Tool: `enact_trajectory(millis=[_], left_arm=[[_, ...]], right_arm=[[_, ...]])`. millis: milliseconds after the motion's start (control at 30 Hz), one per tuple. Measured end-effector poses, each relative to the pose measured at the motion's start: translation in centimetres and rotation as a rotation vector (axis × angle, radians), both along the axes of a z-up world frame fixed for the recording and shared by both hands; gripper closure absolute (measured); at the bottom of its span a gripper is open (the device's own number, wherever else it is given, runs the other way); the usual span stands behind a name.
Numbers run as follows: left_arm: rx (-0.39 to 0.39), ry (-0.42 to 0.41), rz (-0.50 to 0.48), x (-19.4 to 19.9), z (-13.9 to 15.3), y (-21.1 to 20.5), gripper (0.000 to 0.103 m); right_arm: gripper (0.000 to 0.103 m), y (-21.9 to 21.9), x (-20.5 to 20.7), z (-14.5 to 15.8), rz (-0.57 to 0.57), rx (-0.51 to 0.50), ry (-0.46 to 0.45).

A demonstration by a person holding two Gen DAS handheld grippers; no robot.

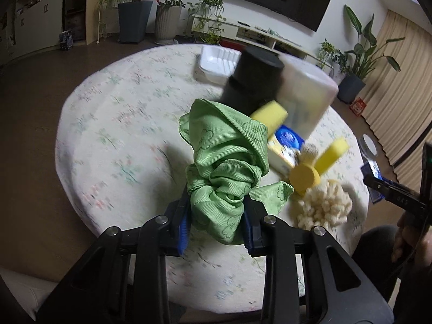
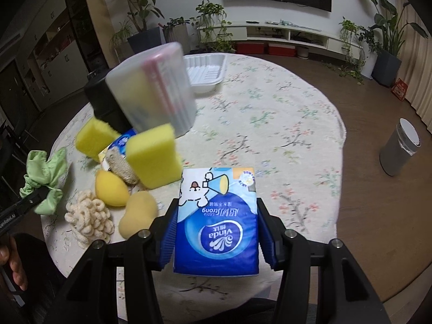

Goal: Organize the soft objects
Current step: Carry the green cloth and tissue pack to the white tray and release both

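The left gripper (image 1: 216,216) is closed on a bunched green cloth (image 1: 226,167), its blue pads pressing the fabric from both sides, and the cloth stands up out of the jaws above the desk (image 1: 108,124), which wears a pale floral cover. The right gripper (image 2: 216,232) clamps a blue tissue pack (image 2: 216,221) between its blue pads, the pack lying flat between the fingers with its printed face up. Just left of the pack on the desk sit a tan egg-shaped sponge (image 2: 137,213), a yellow egg-shaped sponge (image 2: 110,189) and a cream looped scrubber (image 2: 89,216), close together. Behind them a yellow block sponge (image 2: 154,156) leans against a woven beige scrubber (image 2: 121,167), with a second yellow block sponge (image 2: 93,140) further left and another tissue pack (image 2: 121,143) partly hidden between them. Further back stands a translucent plastic container (image 2: 154,94), tilted in the fisheye view; something yellowish shows through its wall, though what it holds cannot be told. A black cylindrical container (image 2: 105,102) stands touching its left side, contents not visible. At the far edge of the desk lies a shallow white plastic tray (image 2: 208,67) with a ribbed floor. On the floor to the right stands a grey bin (image 2: 399,151).
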State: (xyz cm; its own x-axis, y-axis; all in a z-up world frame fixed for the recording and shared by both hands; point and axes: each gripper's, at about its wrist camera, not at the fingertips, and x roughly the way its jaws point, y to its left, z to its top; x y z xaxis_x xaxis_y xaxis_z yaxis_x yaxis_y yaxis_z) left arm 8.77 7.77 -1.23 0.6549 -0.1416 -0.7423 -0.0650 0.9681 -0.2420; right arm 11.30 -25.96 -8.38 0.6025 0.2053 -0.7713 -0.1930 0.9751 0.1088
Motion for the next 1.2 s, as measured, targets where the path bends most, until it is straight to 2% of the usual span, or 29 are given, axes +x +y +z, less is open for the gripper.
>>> enact_trajectory(millis=[167,333,600,867,1067,1200], left_arm=[[0.049,-0.033,0.001,2.0,2.2,2.2,0.075],[0.102,-0.039,-0.019,5.0,3.2,4.1,0.075],[0.144,-0.032,-0.052,11.1,3.8,5.9,0.075],[0.217,-0.084,-0.182,20.6,6.8,5.1,0.075],[0.270,-0.068,-0.260,27.4,7.0,3.6,0.075],[0.290,-0.037,-0.305,30.9,6.2,2.6,0.075]], right_arm=[[0.048,-2.8,1.7,1.1,-0.048,-0.009,-0.009],[0.048,-6.0,4.4,1.7,-0.095,-0.025,-0.008],[0.048,-9.2,11.0,4.0,-0.130,-0.064,-0.033],[0.048,-6.6,19.9,7.7,-0.036,-0.061,-0.097],[0.048,-1.8,27.5,10.3,0.079,-0.088,-0.128],[0.048,1.5,31.4,10.1,0.155,-0.119,-0.112]])
